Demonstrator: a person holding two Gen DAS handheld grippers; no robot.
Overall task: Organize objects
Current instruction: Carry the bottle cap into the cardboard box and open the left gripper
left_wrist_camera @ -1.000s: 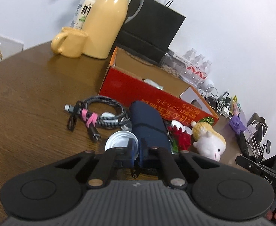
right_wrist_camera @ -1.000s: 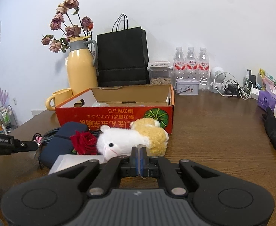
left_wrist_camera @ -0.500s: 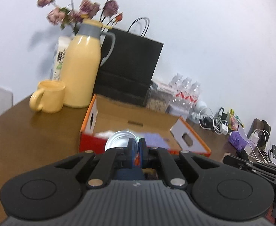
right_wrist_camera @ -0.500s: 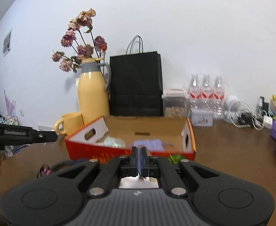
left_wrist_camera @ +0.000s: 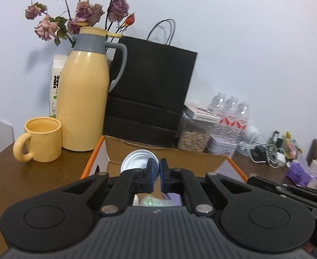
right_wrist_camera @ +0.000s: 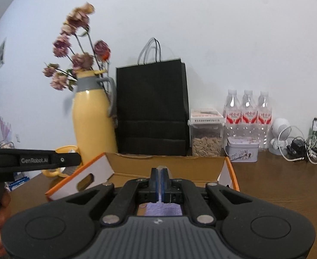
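The open cardboard box (right_wrist_camera: 169, 168) sits near, before the black paper bag (right_wrist_camera: 152, 108); the left gripper (left_wrist_camera: 157, 172) pinches a silver round lid (left_wrist_camera: 137, 160) above it; the right gripper (right_wrist_camera: 159, 181), jaws together, holds nothing visible.

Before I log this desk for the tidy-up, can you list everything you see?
Cardboard box: one, orange-edged, open, table centre.
Round tin lid: one, silver, clamped in left tongs over the box.
Purple packet: one, inside box.
Thermos jug: one, yellow with grey collar, behind box, left.
Mug: one, yellow, left of jug.
Dried roses: one bunch, behind jug.
Paper bag: one, black, behind box.
Seed jar: one, clear.
Water bottles: three, red labels.
Small tin: one, pale.
Cables and chargers: tangle, far right.
Left tongs: black, shut on lid.
Right tongs: shut.
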